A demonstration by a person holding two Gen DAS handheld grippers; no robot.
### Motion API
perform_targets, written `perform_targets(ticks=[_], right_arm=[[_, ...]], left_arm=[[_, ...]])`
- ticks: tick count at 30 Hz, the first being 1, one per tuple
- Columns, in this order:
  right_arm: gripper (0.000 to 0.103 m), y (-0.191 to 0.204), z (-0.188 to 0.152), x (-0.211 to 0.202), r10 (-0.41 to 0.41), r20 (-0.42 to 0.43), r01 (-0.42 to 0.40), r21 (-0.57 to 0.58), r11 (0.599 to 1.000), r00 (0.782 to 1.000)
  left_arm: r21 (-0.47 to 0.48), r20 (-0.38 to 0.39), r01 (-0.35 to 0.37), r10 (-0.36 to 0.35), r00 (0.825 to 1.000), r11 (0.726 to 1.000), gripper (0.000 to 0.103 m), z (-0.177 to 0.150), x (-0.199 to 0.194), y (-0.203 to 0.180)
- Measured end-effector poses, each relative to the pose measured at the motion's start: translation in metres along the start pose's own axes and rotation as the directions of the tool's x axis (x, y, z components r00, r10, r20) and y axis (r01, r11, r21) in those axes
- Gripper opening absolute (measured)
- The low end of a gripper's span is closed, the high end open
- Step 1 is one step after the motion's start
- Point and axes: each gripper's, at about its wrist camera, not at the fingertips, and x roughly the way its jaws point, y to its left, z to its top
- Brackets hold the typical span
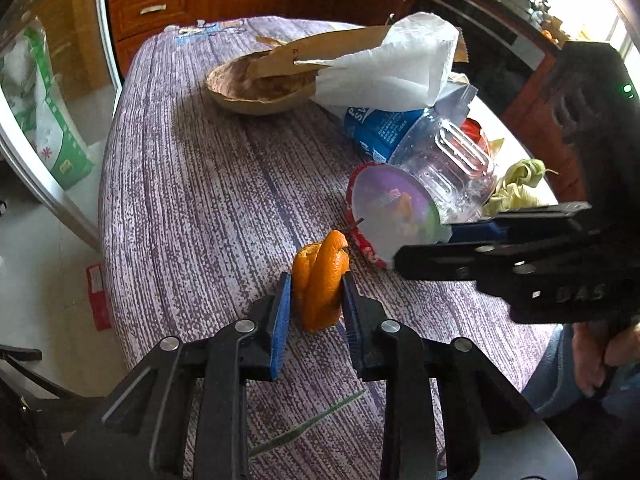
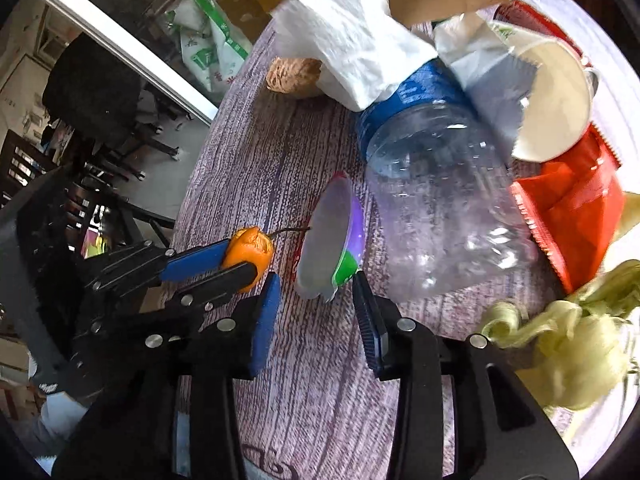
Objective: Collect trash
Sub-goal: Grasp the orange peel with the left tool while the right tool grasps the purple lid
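An orange peel [image 1: 320,280] stands curled on the purple-striped tablecloth [image 1: 208,200], and my left gripper [image 1: 316,294] is shut on it, a blue pad pressing each side. The right wrist view shows the same grip on the peel [image 2: 250,250] from the side, with the left gripper [image 2: 244,258] at left. A small cup with a purple and green side [image 2: 344,240] lies tipped over between the tips of my right gripper [image 2: 316,280]. The right pad is at its green edge and the left pad stands off it, so the jaws are open. That cup [image 1: 392,208] meets the right gripper [image 1: 426,246] from the right.
Piled behind the cup are a clear bottle with a blue label [image 2: 432,208], a white paper towel [image 1: 396,64], a paper cup [image 2: 556,100], a red wrapper [image 2: 572,208] and pale green peelings [image 2: 560,344]. A tan bowl [image 1: 256,88] holds cardboard. A red packet [image 1: 98,296] lies on the floor.
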Motion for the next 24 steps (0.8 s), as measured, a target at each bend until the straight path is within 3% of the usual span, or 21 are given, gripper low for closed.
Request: perform_targets(ticks=[1, 2, 8, 9, 10, 11, 15, 20, 22, 24], right_arm=[[0.036, -0.001, 0.0, 0.002, 0.013, 0.001, -0.013, 0.008, 1.0, 1.0], [0.029, -0.001, 0.001, 0.004, 0.024, 0.003, -0.024, 0.012, 1.0, 1.0], [0.027, 0.007, 0.003, -0.018, 0.061, 0.044, -0.059, -0.045, 0.997, 0.997], [0.021, 0.008, 0.002, -0.026, 0.066, 0.057, -0.063, -0.061, 0.996, 0.996], [0.003, 0.008, 0.001, -0.032, 0.075, 0.06, -0.071, -0.073, 0.995, 0.995], [0.002, 0.007, -0.001, -0.037, 0.085, 0.066, -0.08, -0.075, 0.994, 0.994], [0.002, -0.001, -0.004, -0.055, 0.078, 0.091, -0.069, -0.098, 0.993, 0.993], [0.007, -0.009, -0.009, -0.044, 0.072, 0.032, -0.068, -0.113, 0.991, 0.997], [0.017, -0.015, -0.008, -0.039, 0.1, 0.018, -0.098, -0.089, 0.991, 0.995], [0.035, -0.016, -0.005, -0.033, 0.103, 0.018, -0.101, -0.074, 0.992, 0.995]], left_arm=[[-0.004, 0.0, -0.002, 0.002, 1.0, 1.0, 0.028, 0.001, 0.0, 0.0], [-0.007, 0.0, -0.006, 0.006, 1.0, 1.0, 0.028, 0.001, 0.0, 0.001], [-0.045, 0.015, -0.058, 0.059, 0.998, 0.997, 0.023, 0.0, -0.011, -0.007], [-0.054, 0.026, -0.062, 0.063, 0.998, 0.997, 0.023, 0.002, -0.017, -0.009], [-0.055, 0.04, -0.063, 0.065, 0.997, 0.997, 0.023, 0.003, -0.024, -0.013], [-0.051, 0.056, -0.063, 0.066, 0.996, 0.997, 0.023, 0.006, -0.031, -0.017], [-0.008, 0.096, -0.085, 0.086, 0.992, 0.996, 0.023, 0.017, -0.05, -0.039], [-0.034, 0.083, -0.114, 0.116, 0.99, 0.993, 0.023, 0.017, -0.041, -0.038], [-0.065, 0.065, -0.122, 0.127, 0.99, 0.99, 0.023, 0.015, -0.035, -0.027], [-0.086, 0.046, -0.126, 0.13, 0.99, 0.988, 0.023, 0.013, -0.029, -0.016]])
